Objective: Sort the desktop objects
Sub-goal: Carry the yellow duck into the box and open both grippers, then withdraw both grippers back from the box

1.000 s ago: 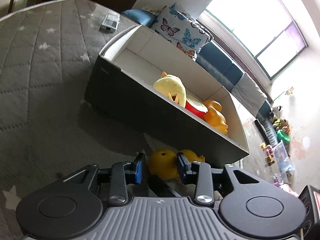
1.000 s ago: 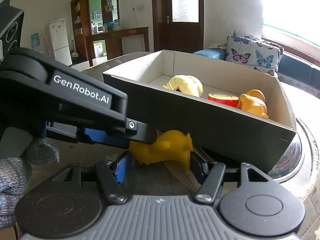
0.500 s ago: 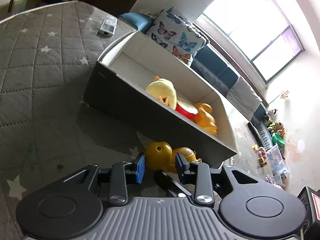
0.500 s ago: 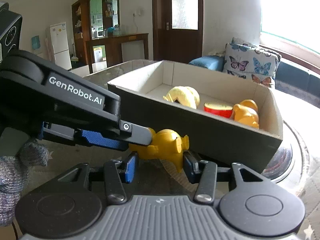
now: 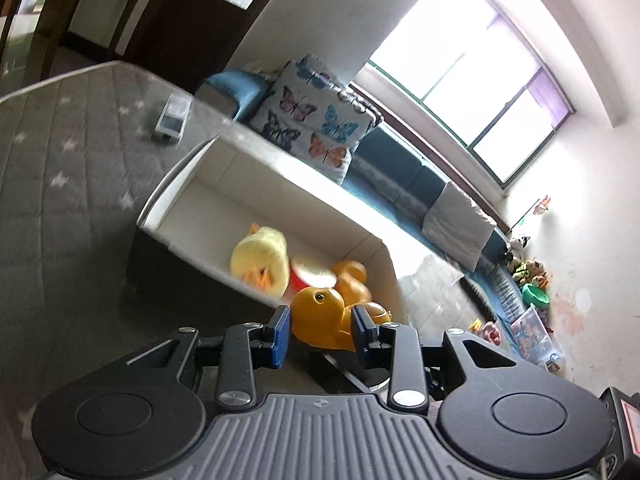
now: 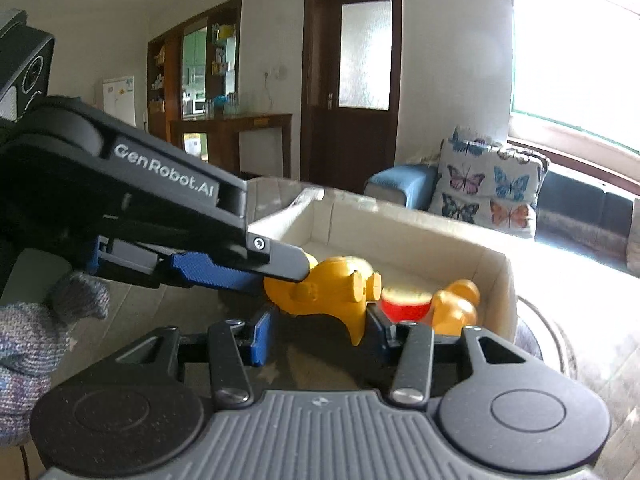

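Nearest, left gripper [image 5: 320, 330]: clenched on the head of the duck [image 5: 320, 312], blue pads either side, no gap to see. Same grip seen from the right wrist view, coming in from the left over the duck's head, with a gloved hand [image 6: 28, 332] behind it. Right gripper [image 6: 320, 332]: clenched too, on the duck's body and tail end. So, one duck, held at both ends, apparently clear of the table [image 5: 60, 200] and about level with the near rim of the box [image 5: 192, 176]. Not yet over the rim, not yet inside.

Just beyond, inside the box, toward its right end: a plush chick [image 5: 260, 260], a red cup [image 5: 308, 278] beside it, and an orange toy [image 5: 352, 276] against the end wall. Left end of the box bare, plenty of room there.

Farther out on the table, well apart from the box: a small clear case [image 5: 171, 120], untouched, possibly left to sort; hard to tell what it is. No other loose things visible on the quilted top.

Judged from this: three things already boxed, the duck in hand as the fourth, and the carry over the wall, the drop and the release of both grips left to do. Perhaps the case after that.

Beyond the table: butterfly cushion [image 5: 312, 120], sofa [image 5: 400, 176], bright window [image 5: 460, 72].
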{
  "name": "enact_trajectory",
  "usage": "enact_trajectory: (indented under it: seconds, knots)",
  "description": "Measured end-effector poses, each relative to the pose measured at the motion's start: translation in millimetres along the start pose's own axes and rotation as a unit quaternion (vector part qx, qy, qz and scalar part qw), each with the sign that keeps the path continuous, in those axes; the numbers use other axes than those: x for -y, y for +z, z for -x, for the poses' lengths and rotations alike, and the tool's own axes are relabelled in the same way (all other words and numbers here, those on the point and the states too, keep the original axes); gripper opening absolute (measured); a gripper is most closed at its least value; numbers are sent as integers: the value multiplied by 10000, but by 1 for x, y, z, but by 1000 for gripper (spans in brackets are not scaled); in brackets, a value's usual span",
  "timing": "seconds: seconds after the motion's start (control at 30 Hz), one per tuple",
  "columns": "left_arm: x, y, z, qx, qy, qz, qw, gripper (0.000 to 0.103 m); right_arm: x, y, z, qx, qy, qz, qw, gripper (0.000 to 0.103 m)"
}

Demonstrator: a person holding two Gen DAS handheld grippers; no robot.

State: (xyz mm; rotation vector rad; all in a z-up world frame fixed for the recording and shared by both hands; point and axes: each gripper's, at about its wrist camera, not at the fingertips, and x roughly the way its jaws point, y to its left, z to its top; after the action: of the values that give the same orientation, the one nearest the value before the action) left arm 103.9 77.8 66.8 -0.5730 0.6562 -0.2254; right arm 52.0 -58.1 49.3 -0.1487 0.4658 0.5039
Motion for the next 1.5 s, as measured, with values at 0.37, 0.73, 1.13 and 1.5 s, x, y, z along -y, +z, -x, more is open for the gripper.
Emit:
enact_trajectory:
  seconds: [0.37, 0.73, 1.13, 1.5]
  knots:
    - [10, 27, -61, -140, -52, -48, 9999, 35, 44, 15, -41, -217, -135, -254, 9994, 48]
    - [4, 22, -96, -458, 112, -137, 9988, 35, 65, 5, -68, -602, -36, -434, 9972, 49]
    - [7, 9, -67, -254, 366, -435, 9981, 35, 59, 2, -42, -359, -191, -415, 9983, 61]
    - [13, -20, -31, -133, 719, -681, 9950, 35, 38, -4, -8, -194, -253, -422, 9986, 79]
